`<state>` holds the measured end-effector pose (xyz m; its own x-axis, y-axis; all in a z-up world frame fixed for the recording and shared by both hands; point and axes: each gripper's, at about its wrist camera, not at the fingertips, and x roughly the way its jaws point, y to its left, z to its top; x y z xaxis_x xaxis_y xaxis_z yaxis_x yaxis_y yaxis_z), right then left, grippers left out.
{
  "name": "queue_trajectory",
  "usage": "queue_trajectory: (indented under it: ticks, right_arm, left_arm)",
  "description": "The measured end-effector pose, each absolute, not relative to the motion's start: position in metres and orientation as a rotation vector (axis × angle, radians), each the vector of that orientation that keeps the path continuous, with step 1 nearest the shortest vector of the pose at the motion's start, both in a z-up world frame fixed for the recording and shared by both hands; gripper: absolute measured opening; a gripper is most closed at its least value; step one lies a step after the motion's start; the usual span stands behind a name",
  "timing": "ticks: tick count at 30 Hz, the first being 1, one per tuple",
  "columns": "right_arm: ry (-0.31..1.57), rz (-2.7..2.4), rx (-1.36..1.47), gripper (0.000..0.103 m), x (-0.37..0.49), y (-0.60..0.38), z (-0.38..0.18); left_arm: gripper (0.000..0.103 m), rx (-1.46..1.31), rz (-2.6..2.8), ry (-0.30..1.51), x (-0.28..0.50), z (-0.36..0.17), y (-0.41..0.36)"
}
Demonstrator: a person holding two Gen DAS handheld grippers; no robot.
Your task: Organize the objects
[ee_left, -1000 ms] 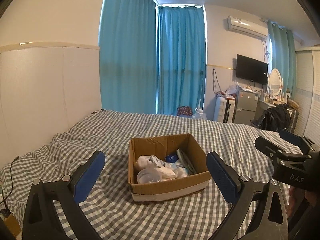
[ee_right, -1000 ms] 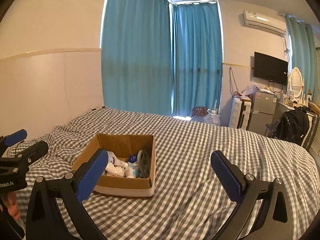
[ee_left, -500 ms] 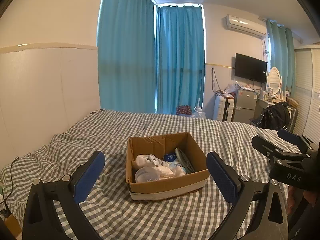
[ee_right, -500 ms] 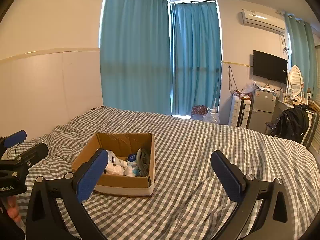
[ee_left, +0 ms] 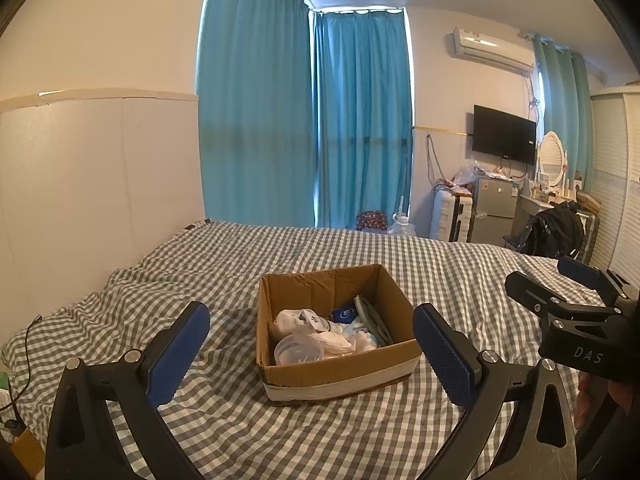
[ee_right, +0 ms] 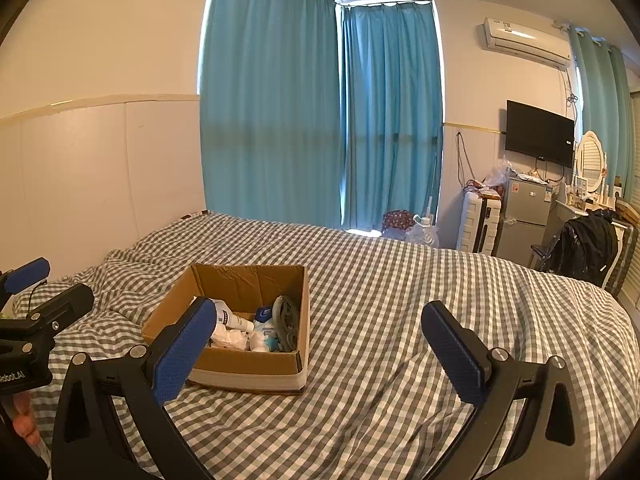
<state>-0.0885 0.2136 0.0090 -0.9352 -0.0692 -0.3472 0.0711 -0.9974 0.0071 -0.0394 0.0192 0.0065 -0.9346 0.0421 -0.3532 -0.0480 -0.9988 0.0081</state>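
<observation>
box (ee_left: pixel 340 368) contents partly hidden by its wall, jumbled items unidentifiable

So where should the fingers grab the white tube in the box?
Probably around the white tube's middle, coming straight down from above. It lies flat on top of the other things in the cardboard box, whose walls block any sideways reach. Both grippers are open and empty.

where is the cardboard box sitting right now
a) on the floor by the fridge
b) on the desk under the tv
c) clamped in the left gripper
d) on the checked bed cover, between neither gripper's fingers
d: the cardboard box rests on the checked bed cover, with the left gripper and right gripper both open and short of it.
</observation>
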Motion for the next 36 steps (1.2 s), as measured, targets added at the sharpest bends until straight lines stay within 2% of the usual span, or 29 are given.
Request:
queue_trajectory:
  ticks: [36]
  right_arm:
    - [0.015, -3.015, 0.573, 0.103, -0.0911, 0.2064, 0.0027]
  left_arm:
    - [0.103, -0.594, 3.053, 0.046, -0.0404, 0.0021, 0.0175]
